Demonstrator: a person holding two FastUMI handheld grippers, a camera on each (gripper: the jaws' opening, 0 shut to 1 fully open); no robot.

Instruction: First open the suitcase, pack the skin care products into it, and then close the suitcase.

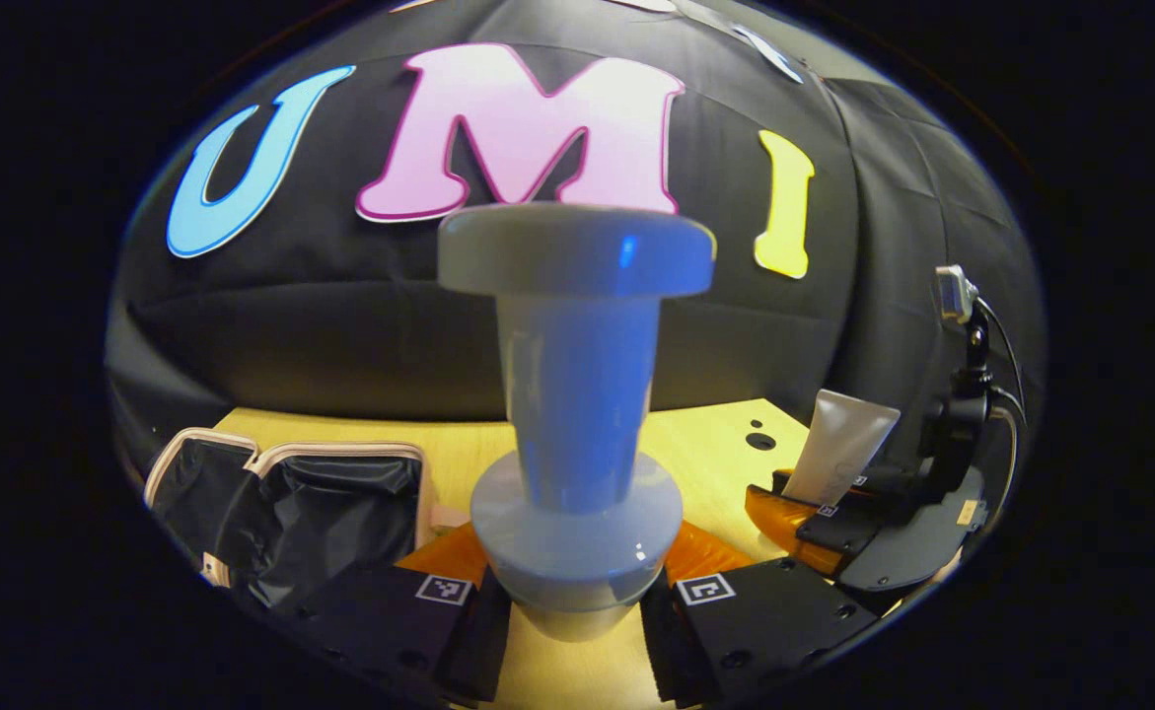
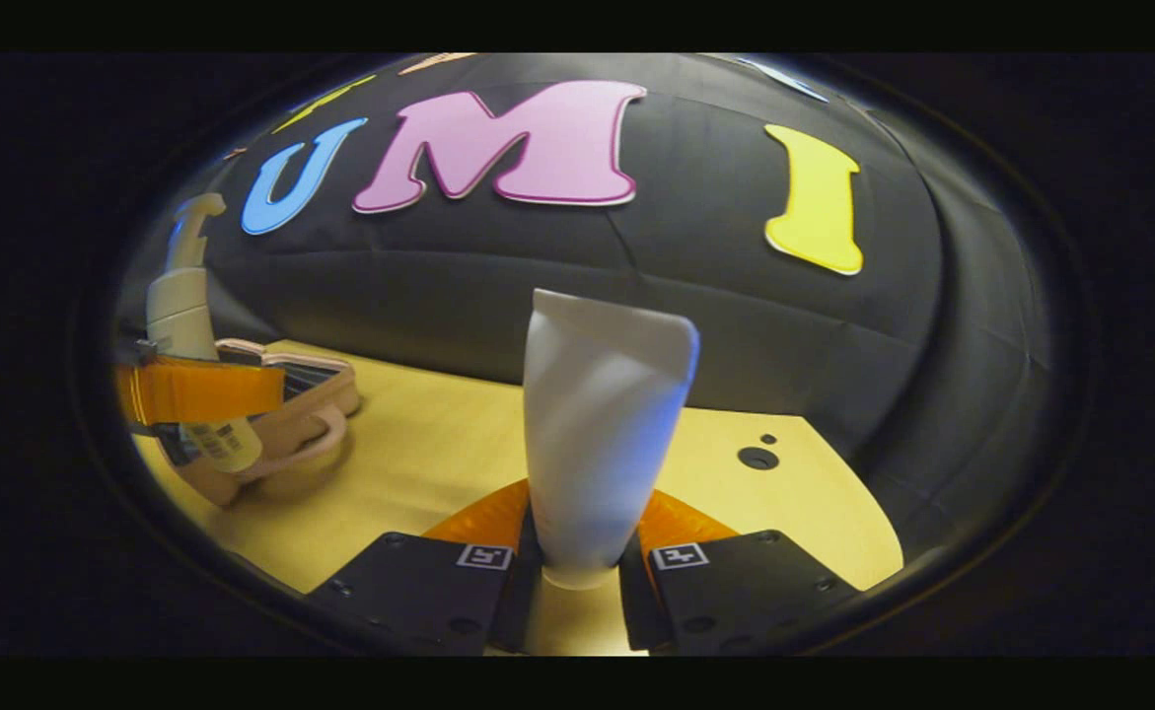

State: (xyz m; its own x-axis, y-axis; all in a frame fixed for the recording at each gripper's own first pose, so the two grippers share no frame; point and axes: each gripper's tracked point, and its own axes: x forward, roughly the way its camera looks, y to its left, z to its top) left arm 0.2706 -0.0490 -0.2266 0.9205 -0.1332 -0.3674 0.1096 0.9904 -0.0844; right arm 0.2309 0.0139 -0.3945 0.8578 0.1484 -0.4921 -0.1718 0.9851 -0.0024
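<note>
Left gripper view: the left gripper [image 1: 577, 616] at 6 o'clock has its jaws clamped on a pump bottle [image 1: 577, 424], seen pump-end on and held above the wooden table [image 1: 715, 444]. The open suitcase [image 1: 286, 508] lies at 8 o'clock. At 3 o'clock the right gripper [image 1: 833, 508] holds a white tube [image 1: 841, 446].

Right gripper view: the right gripper [image 2: 582, 577] at 6 o'clock grips the white tube [image 2: 602, 444] upright. At 9 o'clock the left gripper [image 2: 197, 390] carries the pump bottle [image 2: 182, 316] over the suitcase [image 2: 286, 424]
</note>
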